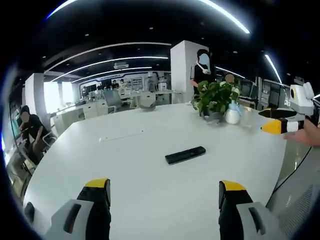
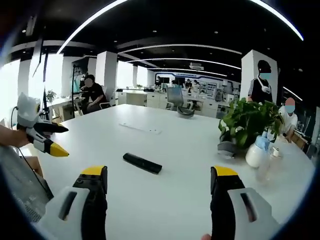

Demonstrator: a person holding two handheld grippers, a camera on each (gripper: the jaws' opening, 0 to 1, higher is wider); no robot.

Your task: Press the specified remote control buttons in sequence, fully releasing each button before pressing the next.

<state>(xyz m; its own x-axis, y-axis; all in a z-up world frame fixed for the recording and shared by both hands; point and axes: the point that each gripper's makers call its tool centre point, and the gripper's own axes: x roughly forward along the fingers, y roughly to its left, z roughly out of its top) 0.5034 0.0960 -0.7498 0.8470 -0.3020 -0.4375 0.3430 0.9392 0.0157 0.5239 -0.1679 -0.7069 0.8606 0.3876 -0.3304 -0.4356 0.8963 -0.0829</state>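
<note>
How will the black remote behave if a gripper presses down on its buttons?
The remote is a thin flat bar lying flat on the table, so it probably will not tip or roll. The tabletop looks smooth, and nothing holds the remote, so an angled push might slide it.

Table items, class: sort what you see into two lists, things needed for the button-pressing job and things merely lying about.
Needed for the job:
remote control
left hand-held gripper, open
right hand-held gripper, open

Just lying about:
potted plant
white bottle beside the plant
flat white strip further back on the table
</note>
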